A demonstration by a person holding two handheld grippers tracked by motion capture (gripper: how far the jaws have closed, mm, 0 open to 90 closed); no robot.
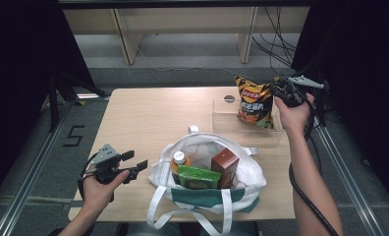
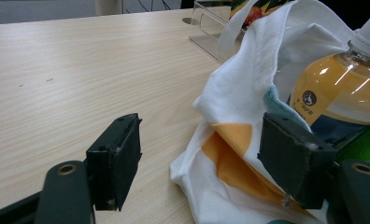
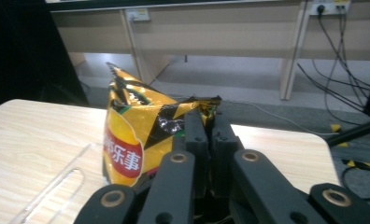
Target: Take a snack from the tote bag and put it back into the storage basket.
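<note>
Chip bag (image 1: 254,101), yellow-orange and black with a red logo, hangs upright over the clear tray (image 1: 222,115) at the far right of the table (image 1: 143,118). Its lower end sits at or just above the tray; contact cannot be told. Right gripper (image 1: 276,91) pinches the bag's top right corner. In the right gripper view the two black jaws stand pressed together on the crimped top edge of the bag (image 3: 136,135), with the foil caught between the pads. The tray's clear wall (image 3: 57,186) shows below the bag on the pale wood.

White tote bag (image 1: 207,172) stands open at the near middle of the table, handles trailing toward the front edge. Inside it: a bottle (image 1: 179,160) of orange drink with a white cap at the left, a green packet (image 1: 198,178) in the middle, a brown box (image 1: 225,167) upright at the right.

Left gripper (image 1: 136,162) is held level just left of the tote, well apart from the chip bag. Left gripper view: jaws spread wide, nothing between the pads. One jaw is over bare table; the other lies against the tote's white cloth (image 2: 239,107), with the bottle (image 2: 337,93) just behind it.
</note>
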